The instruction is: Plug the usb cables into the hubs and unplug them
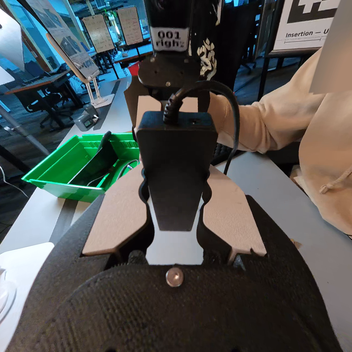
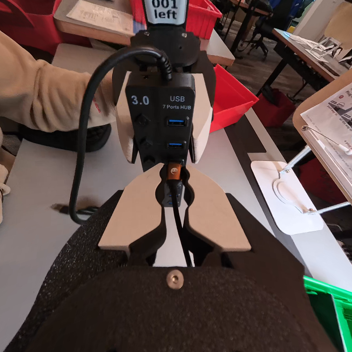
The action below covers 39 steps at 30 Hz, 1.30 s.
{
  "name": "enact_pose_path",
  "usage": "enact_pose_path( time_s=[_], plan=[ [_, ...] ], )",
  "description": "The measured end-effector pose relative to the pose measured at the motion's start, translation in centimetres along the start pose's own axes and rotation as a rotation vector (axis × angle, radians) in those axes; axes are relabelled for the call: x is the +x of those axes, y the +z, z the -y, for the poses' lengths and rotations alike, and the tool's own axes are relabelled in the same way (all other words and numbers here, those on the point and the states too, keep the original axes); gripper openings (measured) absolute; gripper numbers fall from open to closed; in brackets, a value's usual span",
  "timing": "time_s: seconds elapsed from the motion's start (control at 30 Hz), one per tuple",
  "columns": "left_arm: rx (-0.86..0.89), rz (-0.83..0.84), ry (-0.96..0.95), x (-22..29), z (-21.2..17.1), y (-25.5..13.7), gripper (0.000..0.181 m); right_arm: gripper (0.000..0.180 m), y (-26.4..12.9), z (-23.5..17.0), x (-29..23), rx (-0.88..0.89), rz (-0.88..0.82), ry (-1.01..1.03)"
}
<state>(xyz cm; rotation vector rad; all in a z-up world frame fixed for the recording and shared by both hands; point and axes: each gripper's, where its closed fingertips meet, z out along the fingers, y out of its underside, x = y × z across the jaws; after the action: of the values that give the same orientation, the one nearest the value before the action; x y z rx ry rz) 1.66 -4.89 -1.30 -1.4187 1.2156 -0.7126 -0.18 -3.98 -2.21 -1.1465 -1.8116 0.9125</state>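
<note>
My left gripper is shut on the narrow sides of a black USB hub and holds it above the table, back face to this camera. In the right wrist view the hub's port face shows, with the left gripper's white fingers on both sides. My right gripper is shut on an orange USB plug. The plug meets the third blue port down, with no bare metal showing. Its black cable runs back between my fingers. The hub's own black cable loops down to the table.
A green bin holding a dark device and white cables sits on the grey table. A red bin is behind the hub. A paper stand with a white base stands at the right. A person's cream sleeve is at the left.
</note>
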Motion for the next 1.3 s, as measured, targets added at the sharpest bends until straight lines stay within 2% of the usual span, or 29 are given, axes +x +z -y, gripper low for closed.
enact_pose_path(
  time_s=[0.07, 0.13, 0.27, 0.37, 0.63, 0.77, 0.83, 1.07, 1.2, 1.23, 1.3],
  plan=[
    [-0.036, 0.026, -0.001, -0.6, -0.9, -0.1, 0.055, 0.015, -0.3, -1.3, 0.6, -0.084, -0.036, -0.015],
    [-0.091, 0.139, 0.011, -2.6, -1.8, -2.3, 0.055, 0.015, -2.6, -2.8, 2.6, -0.138, -0.125, -0.007],
    [-0.053, 0.239, -0.02, -4.3, -1.2, -6.1, 0.055, 0.015, -7.0, -1.7, 5.4, 0.012, -0.233, 0.059],
    [0.006, 0.263, -0.032, -4.8, -0.6, -6.2, 0.055, 0.015, -8.6, -1.4, 6.9, 0.091, -0.292, 0.089],
    [0.086, 0.292, -0.105, -6.1, -0.9, -5.8, 0.055, 0.015, -12.2, -1.9, 13.6, 0.139, -0.56, 0.043],
    [0.088, 0.292, -0.119, -6.3, -1.2, -5.9, 0.055, 0.016, -13.8, -2.1, 17.3, 0.145, -0.584, 0.075],
    [0.083, 0.295, -0.119, -6.3, -1.3, -5.9, 0.055, 0.016, -14.1, -3.5, 18.6, 0.127, -0.602, 0.105],
    [0.091, 0.302, -0.122, -6.5, -1.3, -6.3, 0.055, 0.015, -14.4, -12.4, 20.6, 0.018, -0.707, 0.246],
    [0.085, 0.289, -0.13, -6.4, -1.5, -5.8, 0.055, 0.016, -13.7, -18.0, 20.2, -0.224, -0.677, 0.365],
    [0.086, 0.282, -0.132, -6.3, -1.5, -5.6, 0.055, 0.017, -13.9, -18.7, 20.2, -0.266, -0.692, 0.36],
    [0.088, 0.266, -0.138, -6.0, -1.4, -5.2, 0.055, 0.032, -14.2, -18.9, 20.2, -0.295, -0.716, 0.369]
  ],
)
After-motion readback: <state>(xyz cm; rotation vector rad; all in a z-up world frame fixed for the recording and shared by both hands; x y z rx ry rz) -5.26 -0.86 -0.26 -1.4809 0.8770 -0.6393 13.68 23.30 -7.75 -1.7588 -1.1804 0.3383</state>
